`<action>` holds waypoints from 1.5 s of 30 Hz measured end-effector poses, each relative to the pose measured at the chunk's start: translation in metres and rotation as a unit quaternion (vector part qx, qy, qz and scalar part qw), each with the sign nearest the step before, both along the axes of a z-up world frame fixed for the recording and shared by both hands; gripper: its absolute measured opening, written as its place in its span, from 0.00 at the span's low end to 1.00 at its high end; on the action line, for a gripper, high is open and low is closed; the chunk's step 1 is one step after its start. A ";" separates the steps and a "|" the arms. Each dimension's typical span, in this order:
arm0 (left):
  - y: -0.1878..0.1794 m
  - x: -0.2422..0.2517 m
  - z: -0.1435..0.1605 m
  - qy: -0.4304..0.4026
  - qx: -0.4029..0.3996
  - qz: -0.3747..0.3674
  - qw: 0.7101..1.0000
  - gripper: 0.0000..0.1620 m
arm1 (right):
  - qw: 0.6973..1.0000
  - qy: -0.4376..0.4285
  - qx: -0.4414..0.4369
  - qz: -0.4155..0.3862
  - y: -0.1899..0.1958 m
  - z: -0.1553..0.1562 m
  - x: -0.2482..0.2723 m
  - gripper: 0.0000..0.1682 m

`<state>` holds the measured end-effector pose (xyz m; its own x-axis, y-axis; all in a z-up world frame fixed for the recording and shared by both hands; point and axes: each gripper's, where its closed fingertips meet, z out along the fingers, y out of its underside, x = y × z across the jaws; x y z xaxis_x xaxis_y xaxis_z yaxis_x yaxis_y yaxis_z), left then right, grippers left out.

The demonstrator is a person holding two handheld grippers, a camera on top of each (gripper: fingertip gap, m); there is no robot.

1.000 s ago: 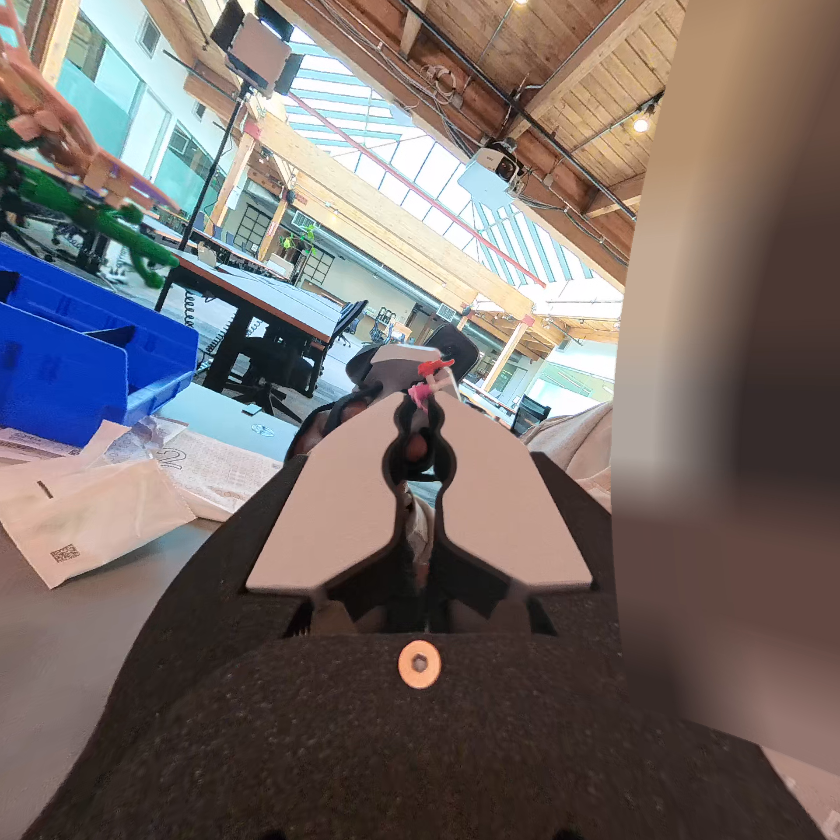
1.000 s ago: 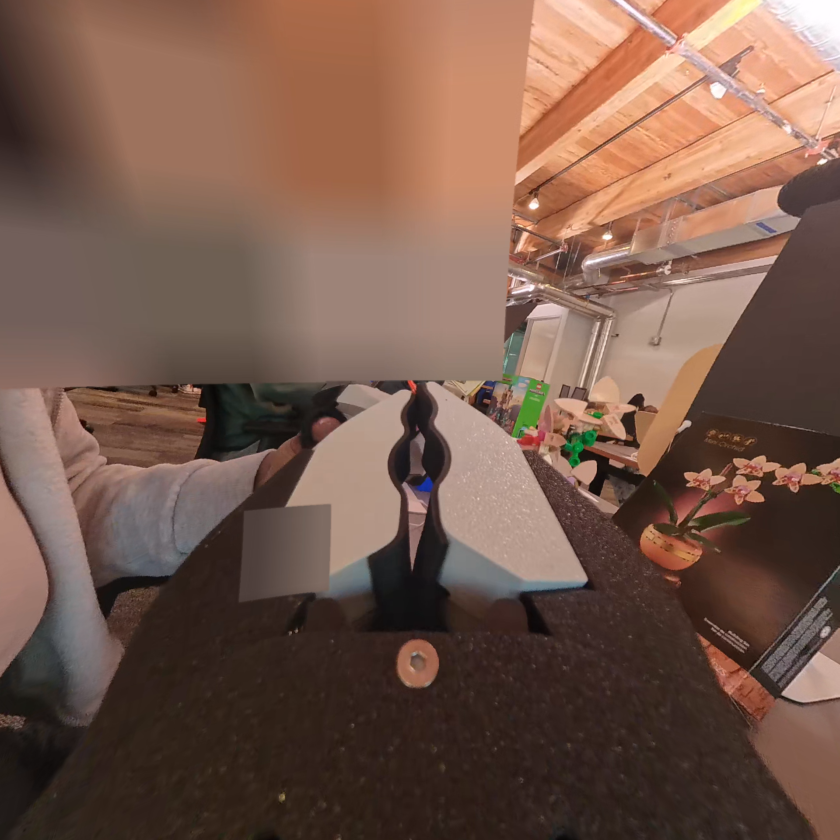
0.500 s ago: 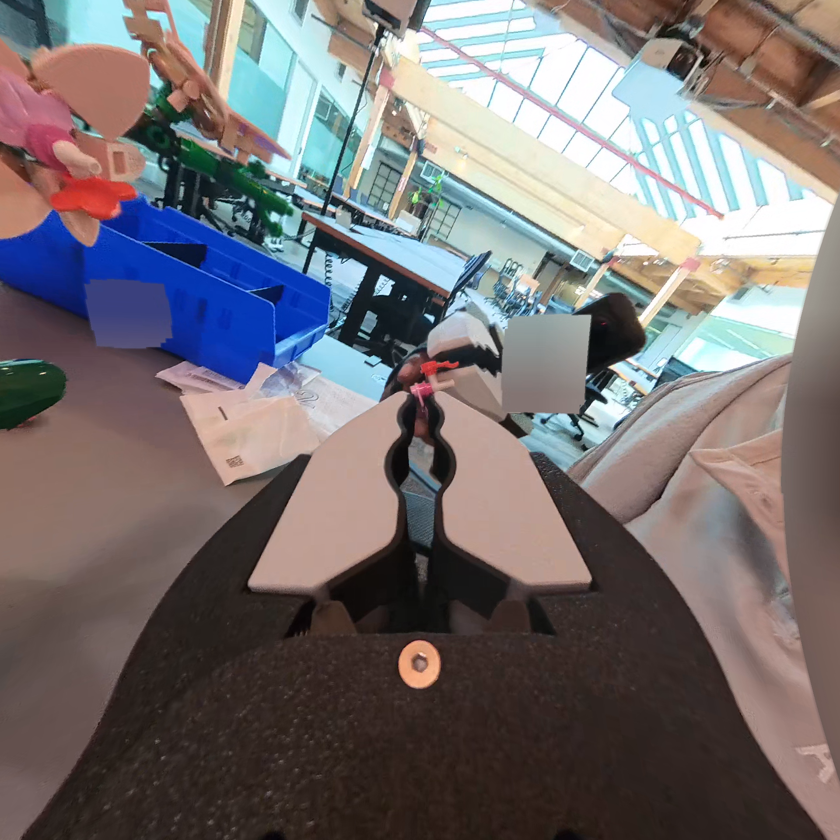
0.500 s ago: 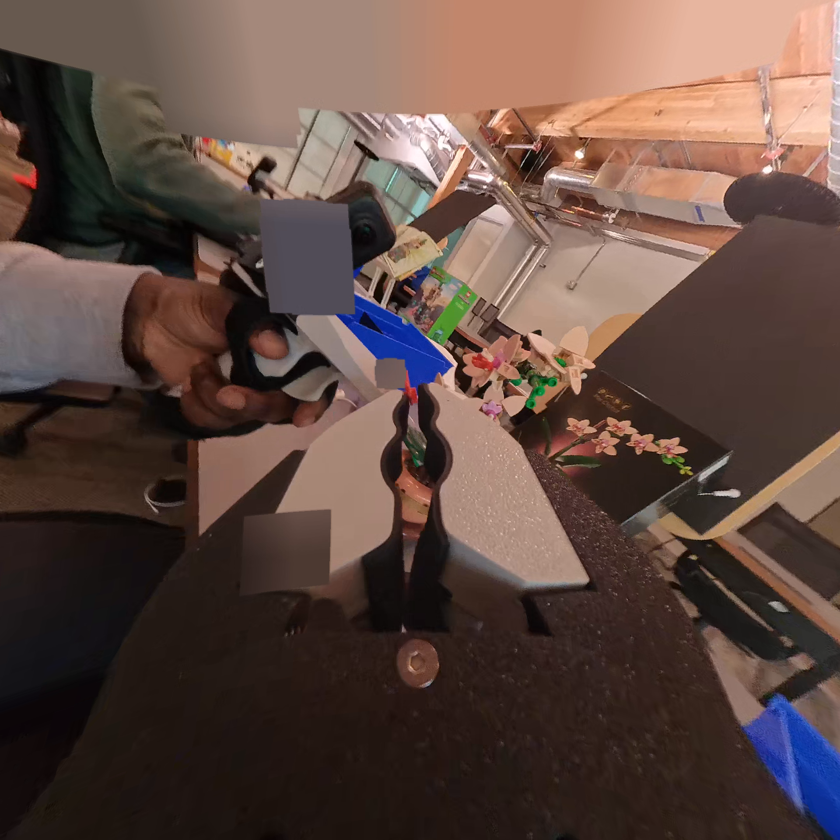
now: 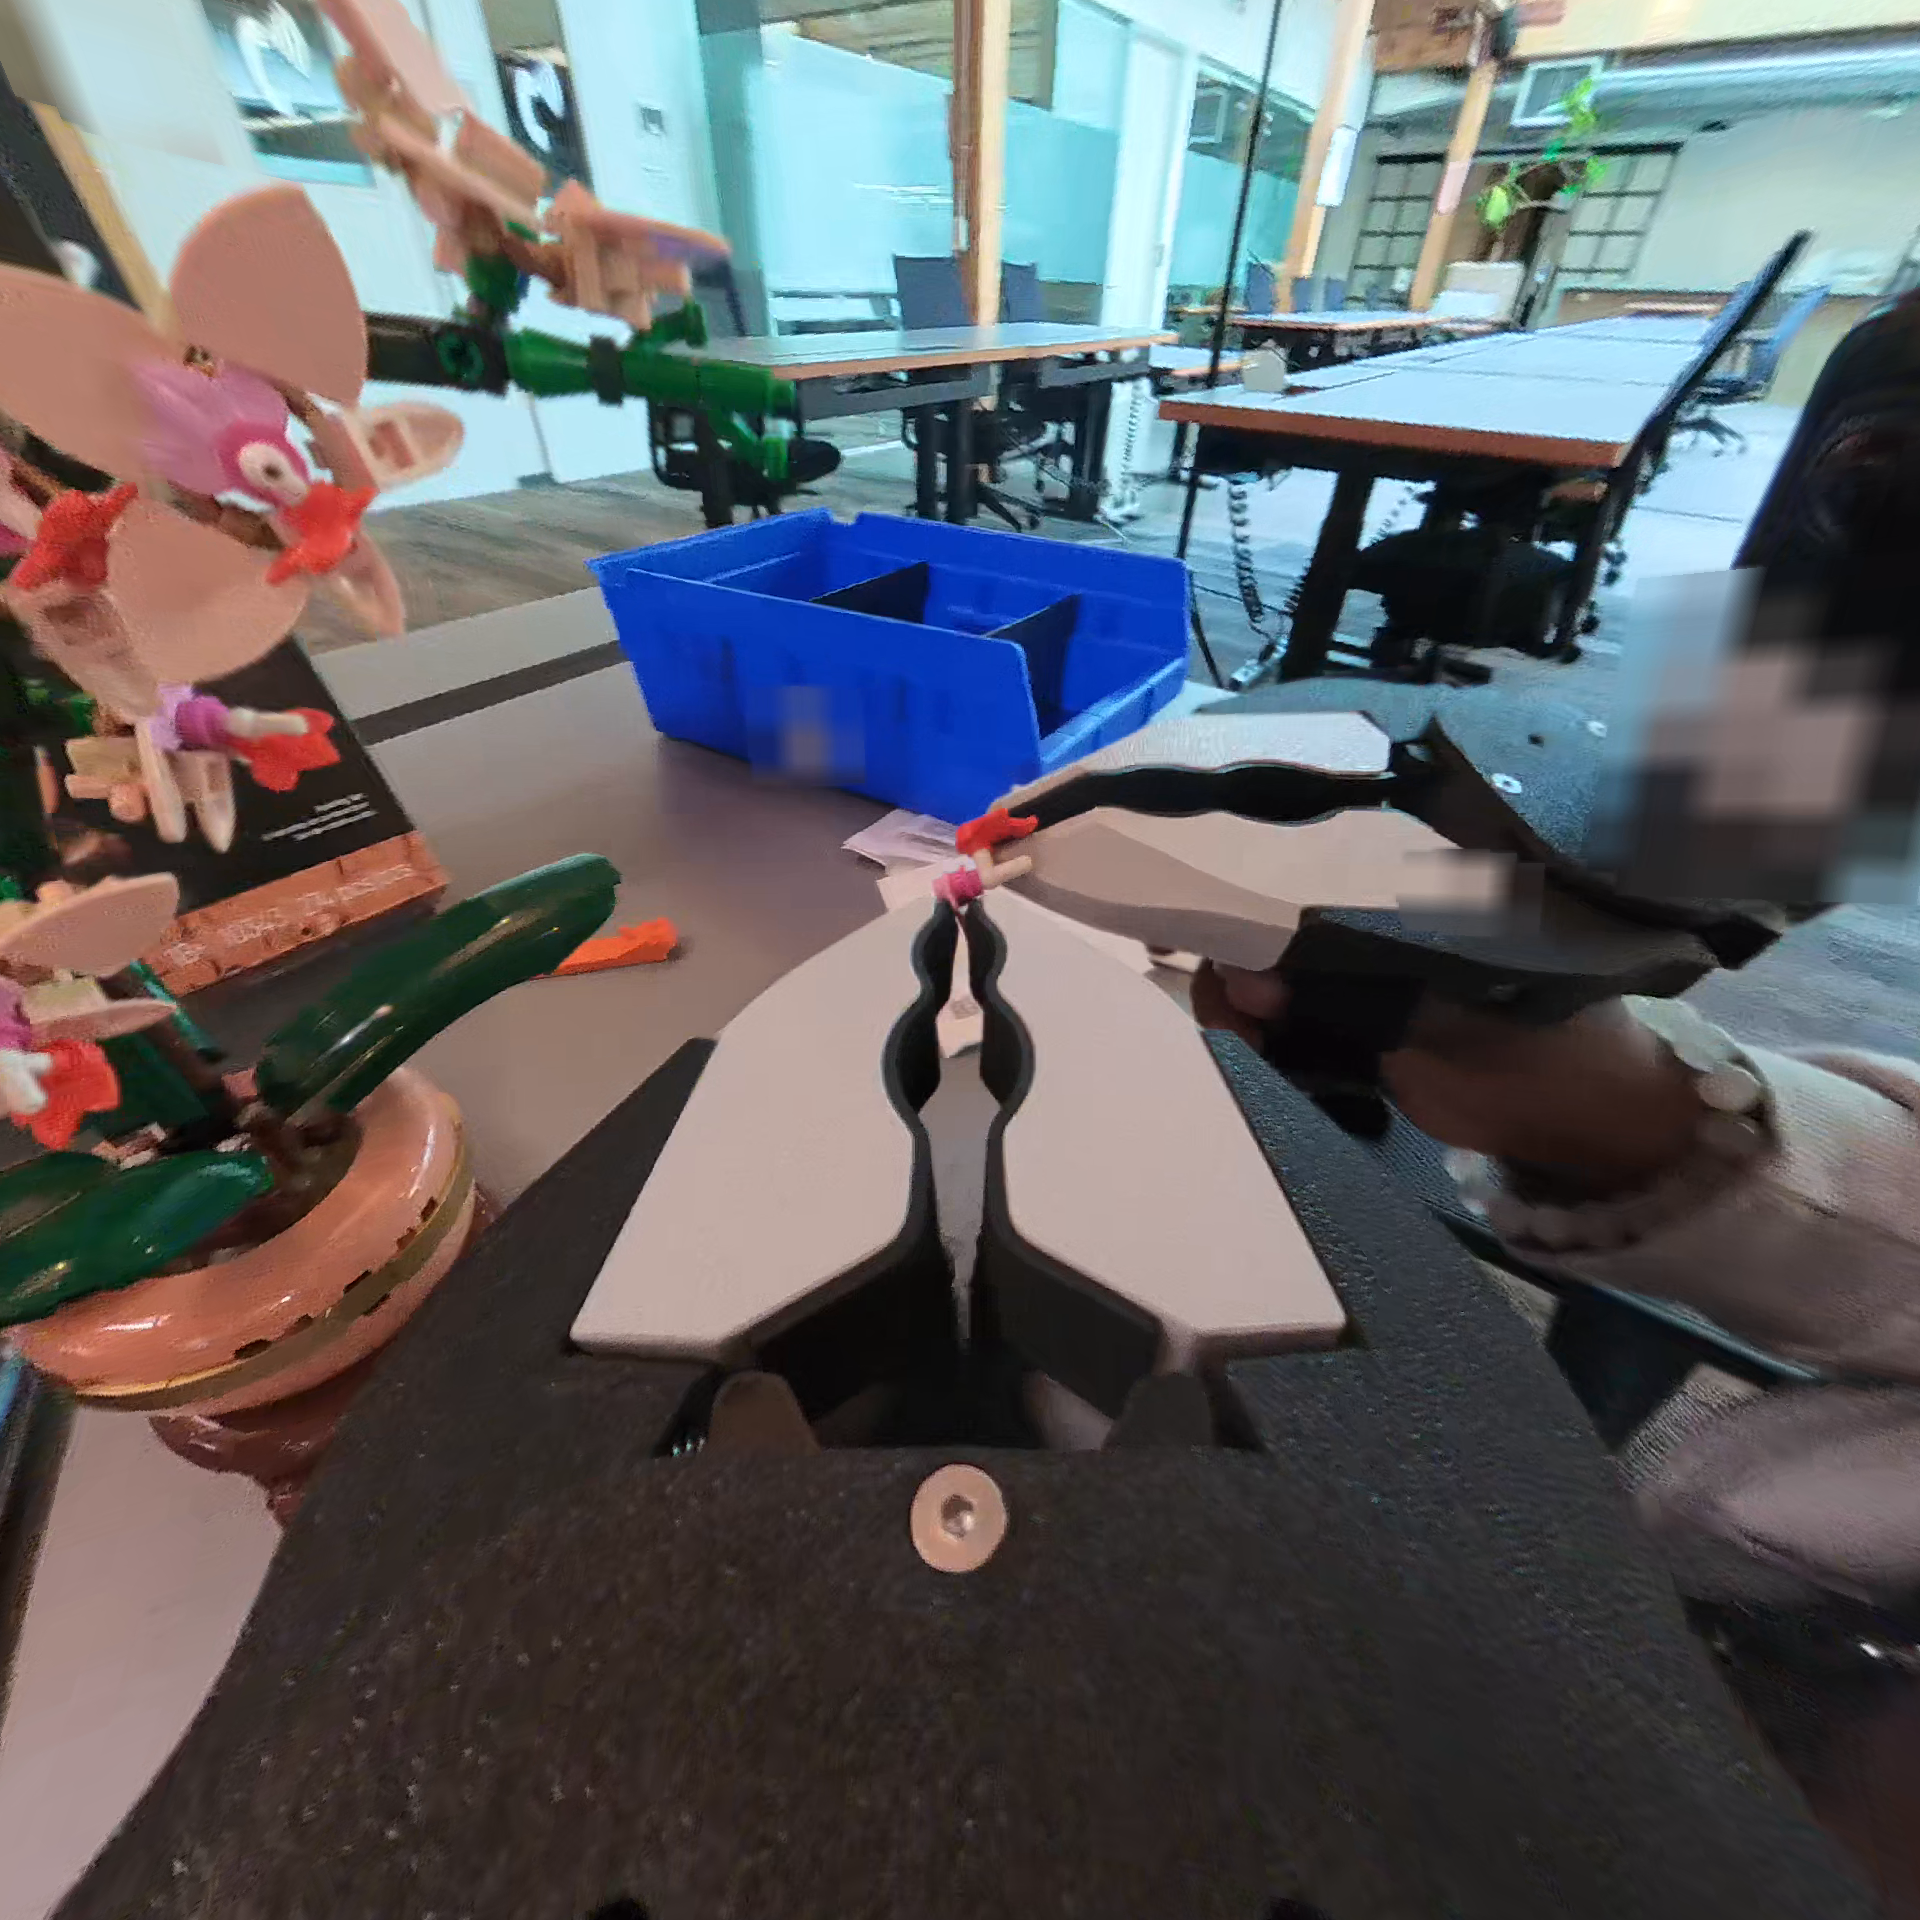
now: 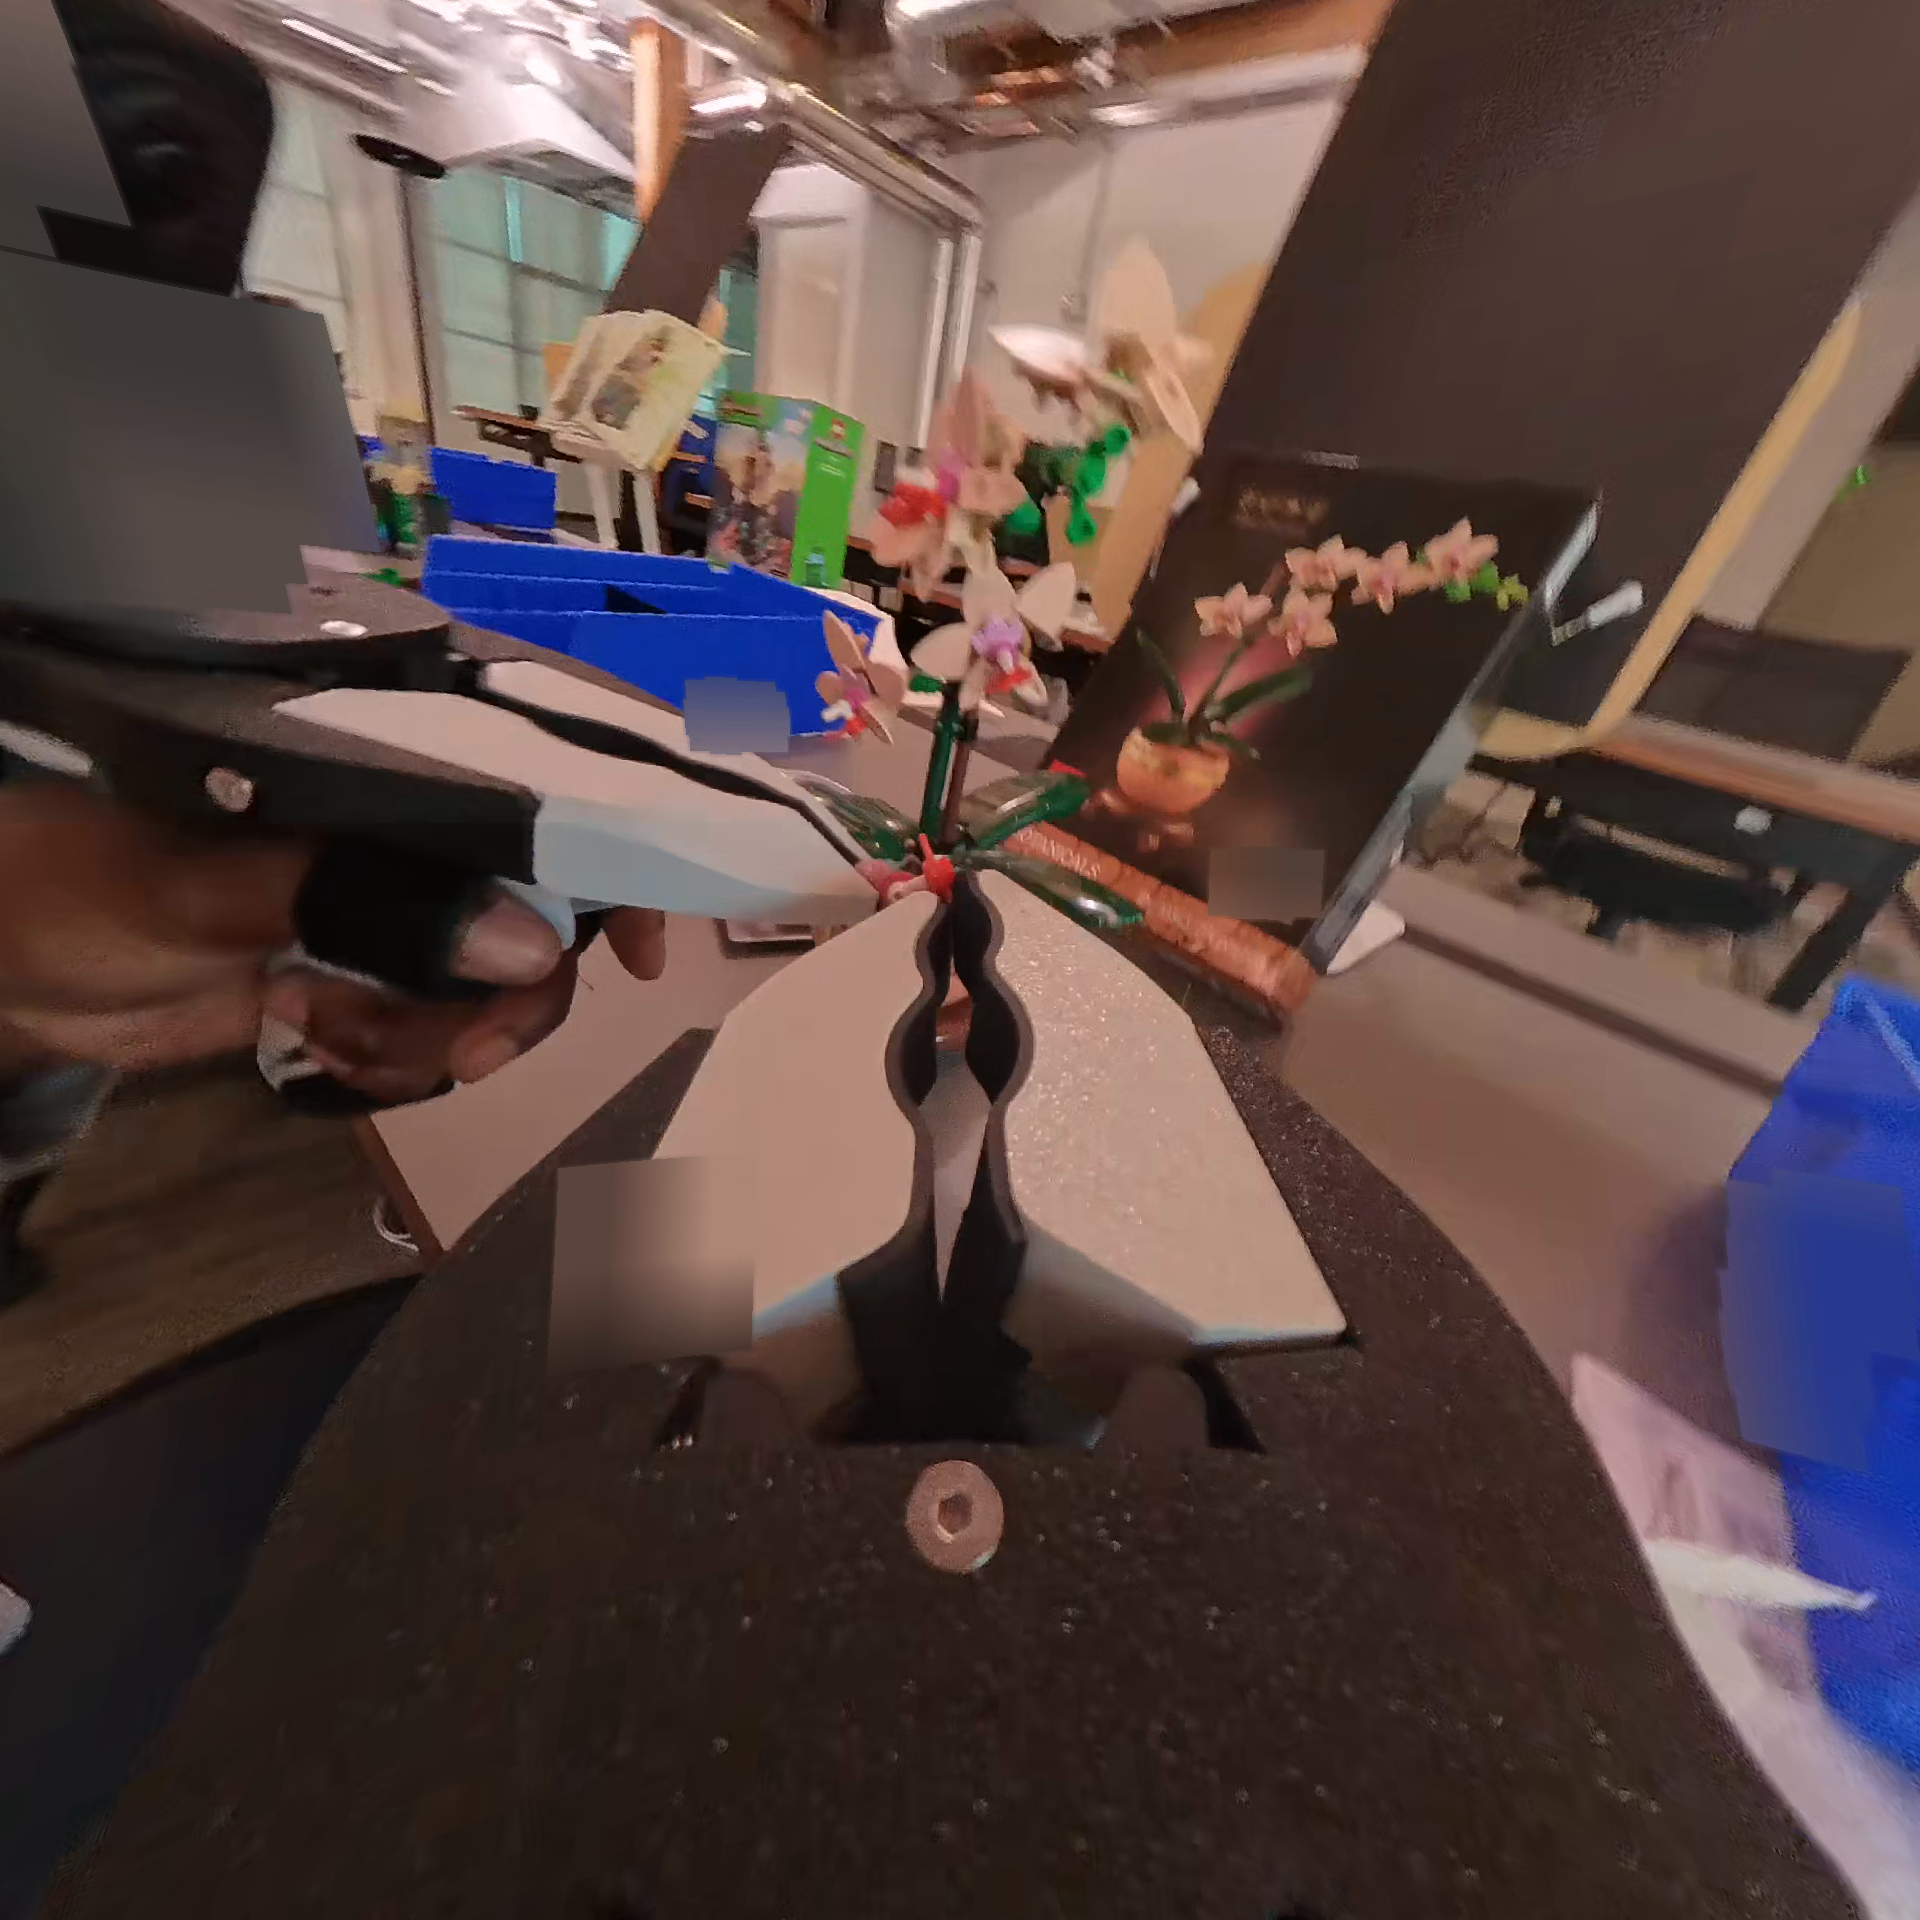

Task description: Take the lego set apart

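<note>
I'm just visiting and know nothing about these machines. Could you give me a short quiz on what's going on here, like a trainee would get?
1. True or false: the left tongs and the right tongs both pinch the same small pink-and-red piece.
2. Which colour is the divided bin behind the tongs? A green, B blue, C yellow.
3. Fill in: the dark green leaves rise from a pink ____.

Key: 1 true; 2 B; 3 pot.
</note>
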<state>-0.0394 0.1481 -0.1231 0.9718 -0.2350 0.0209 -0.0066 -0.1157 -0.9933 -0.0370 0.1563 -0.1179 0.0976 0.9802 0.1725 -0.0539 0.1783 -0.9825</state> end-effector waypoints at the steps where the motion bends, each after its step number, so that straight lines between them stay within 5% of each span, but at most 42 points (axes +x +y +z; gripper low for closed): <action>1: 0.002 -0.001 -0.003 -0.001 -0.001 0.006 1.000 0.01 | 1.000 -0.001 -0.021 -0.007 0.002 -0.004 -0.001 0.00; 7: 0.009 -0.009 -0.018 0.028 -0.005 0.025 0.999 0.01 | 0.996 -0.016 -0.083 -0.030 0.011 -0.024 -0.008 0.00; 12: 0.009 -0.018 -0.019 0.039 0.002 0.049 0.998 0.00 | 0.995 -0.026 0.071 -0.070 0.007 -0.027 -0.007 0.00; 15: 0.008 -0.056 -0.020 0.056 0.010 0.120 0.991 0.00 | 0.995 -0.020 0.079 -0.059 0.001 -0.028 -0.006 0.00; 17: 0.005 -0.052 -0.021 -0.012 0.001 0.083 0.996 0.00 | 0.994 -0.036 0.079 -0.071 0.008 -0.036 -0.005 0.00; 22: 0.006 -0.045 -0.032 -0.004 -0.007 0.068 0.998 0.00 | 0.998 -0.032 0.051 -0.023 0.006 -0.034 -0.008 0.00; 35: 0.004 -0.022 -0.024 0.249 0.038 0.131 0.959 0.00 | 0.996 -0.065 -0.064 0.015 0.003 -0.034 -0.020 0.06; 45: 0.004 -0.020 -0.029 0.280 0.022 0.127 0.951 0.00 | 0.993 -0.093 -0.066 0.030 0.001 -0.039 -0.016 0.07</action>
<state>-0.0592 0.1519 -0.1518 0.8533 0.0209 -0.5210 -0.5131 -0.1438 -0.8462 -0.0534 0.1574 -0.1567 0.0177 0.9985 0.0520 0.1232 0.0494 -0.9912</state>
